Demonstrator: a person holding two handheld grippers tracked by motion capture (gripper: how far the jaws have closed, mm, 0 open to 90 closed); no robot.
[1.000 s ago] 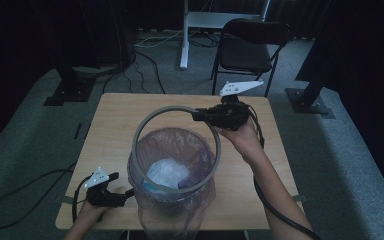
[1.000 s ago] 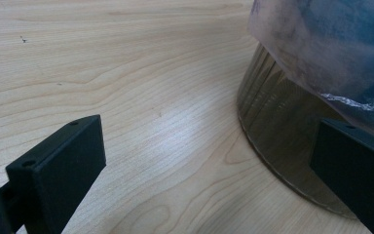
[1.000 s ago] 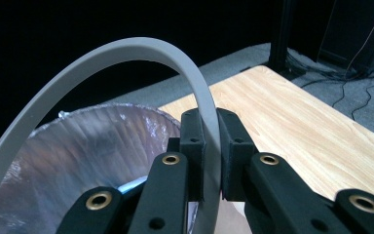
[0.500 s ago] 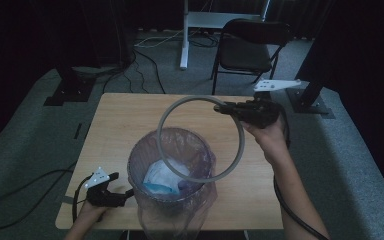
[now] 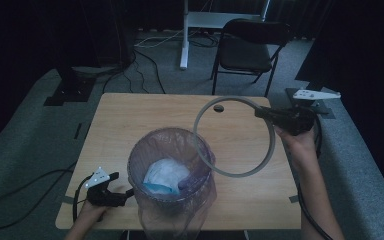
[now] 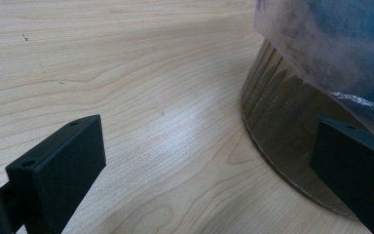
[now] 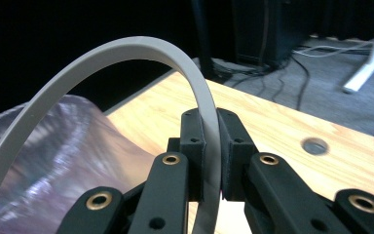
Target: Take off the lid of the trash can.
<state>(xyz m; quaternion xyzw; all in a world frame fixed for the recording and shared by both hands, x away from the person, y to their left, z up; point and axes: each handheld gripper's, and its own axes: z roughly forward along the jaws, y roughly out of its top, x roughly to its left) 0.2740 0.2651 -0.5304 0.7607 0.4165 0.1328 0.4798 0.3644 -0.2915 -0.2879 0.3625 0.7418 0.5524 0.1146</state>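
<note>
High view, bin: we see the waste bin (image 5: 172,185) near the 6 o'clock edge of the wooden table (image 5: 130,120), lined with a thin purple bag (image 5: 150,150); something white and crumpled (image 5: 165,175) lies inside.
High view, ring: the grey ring (image 5: 235,137) hangs in the air at about 2 o'clock from the bin, tilted, with its lower arc over the bin's rim. It is off the bin.
High view, right gripper: the right gripper (image 5: 267,114) holds the ring at its far right part, at 3 o'clock of the table.
High view, left gripper: the left gripper (image 5: 122,194) rests low at 9 o'clock of the bin, just beside its wall.
Left gripper view, jaws: the two black jaws stand wide apart. One is over the bare wood and the other is by the bin's dark wall (image 6: 282,131). Nothing is pressed between them, so we call them open.
Left gripper view, bag: the bag's skirt (image 6: 331,44) hangs at 1 o'clock.
Right gripper view, jaws: they are closed tightly on the ring's flat band (image 7: 207,131), which stands on edge between the pads.
Right gripper view, ring's arc: it curves up and away to 10 o'clock, over the bag (image 7: 63,161).
Our advice, in our judgement: we should keep the grip firm and the ring level, carry it clear of the bag so that it does not catch the thin film, and let the left gripper steady the bin at its base.
</note>
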